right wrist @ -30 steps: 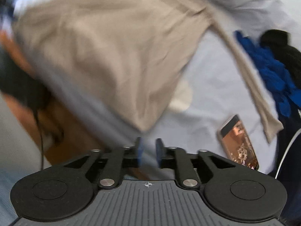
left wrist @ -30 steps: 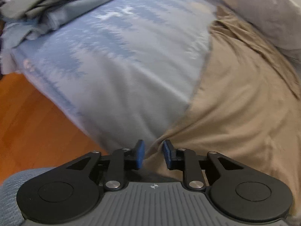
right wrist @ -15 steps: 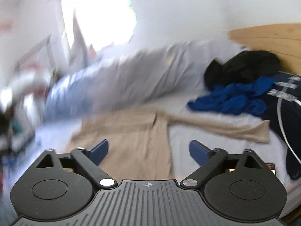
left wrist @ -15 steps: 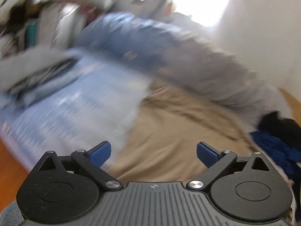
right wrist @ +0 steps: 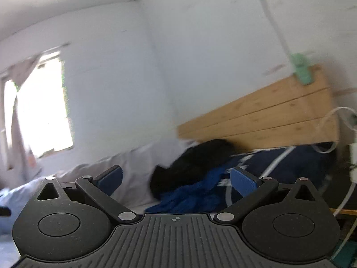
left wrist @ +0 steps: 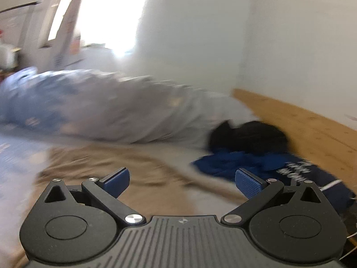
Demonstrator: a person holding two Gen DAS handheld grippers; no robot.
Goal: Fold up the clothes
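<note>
A tan garment (left wrist: pixel 111 167) lies spread flat on the bed, just beyond my left gripper (left wrist: pixel 183 182), which hovers above it open and empty. To its right sit a crumpled blue garment (left wrist: pixel 234 163), a black one (left wrist: pixel 247 136) and a navy one with white lettering (left wrist: pixel 312 176). My right gripper (right wrist: pixel 176 179) points level at the same pile: the black garment (right wrist: pixel 196 167), the blue garment (right wrist: pixel 189 198), the navy garment (right wrist: pixel 290 163). Its jaws are opening and nothing is between them. Both views are blurred. The tan garment does not show in the right wrist view.
A rumpled blue-grey duvet (left wrist: pixel 100 109) runs along the far side of the bed. A wooden headboard (right wrist: pixel 267 116) stands at the right, with a green clip-on object (right wrist: pixel 301 71) and a white cable (right wrist: pixel 341 116). White walls and a bright window (right wrist: pixel 40 107) are behind.
Both grippers went from nearly shut at the tan garment's edge to wide open. Both lifted and swung up, so the views now look across the bed at the wall and headboard.
</note>
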